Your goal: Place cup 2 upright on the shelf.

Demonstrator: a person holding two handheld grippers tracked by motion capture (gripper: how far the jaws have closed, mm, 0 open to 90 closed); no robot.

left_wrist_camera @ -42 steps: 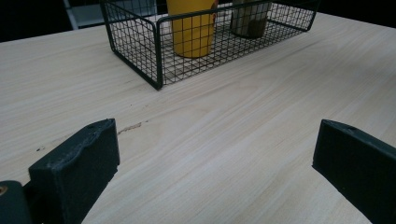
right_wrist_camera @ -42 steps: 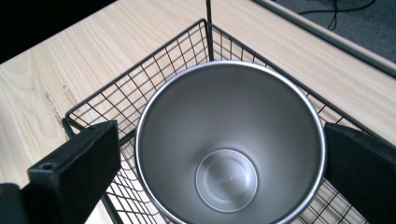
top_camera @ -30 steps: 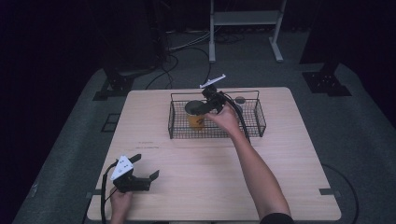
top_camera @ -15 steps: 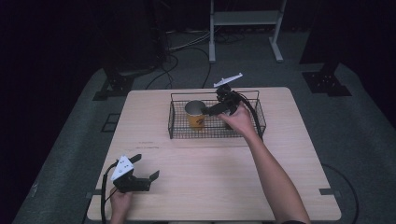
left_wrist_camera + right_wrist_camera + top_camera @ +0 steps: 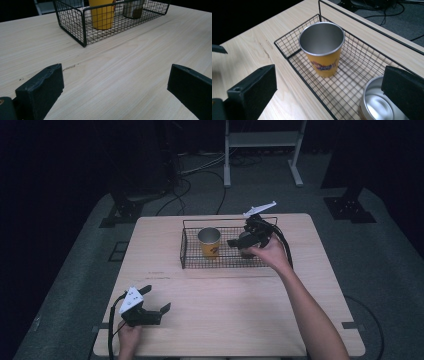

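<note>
Yellow cup [image 5: 210, 242] stands upright at the left end of the wire basket [image 5: 190, 262]. Left gripper [image 5: 152, 311] rests released at the near table edge, well apart. Right gripper [image 5: 241, 241], jaws apart and empty, hovers just right of the cup, above the silver cup [image 5: 375, 105]; right hand is nearer.

A yellow cup [image 5: 322, 48] stands upright in the wire basket [image 5: 190, 255], toward the basket's left half as the high view has it, clear of the walls. It is metal inside, bare and shiny, with a silver rim; the yellow outside carries a small red and blue print on the side. It looks empty.

A second cup [image 5: 377, 107], silver inside and also upright, stands in the same basket to the right of the yellow cup, well apart from it. Its outside seems a dull brownish grey, though the views of it are partial.
</note>
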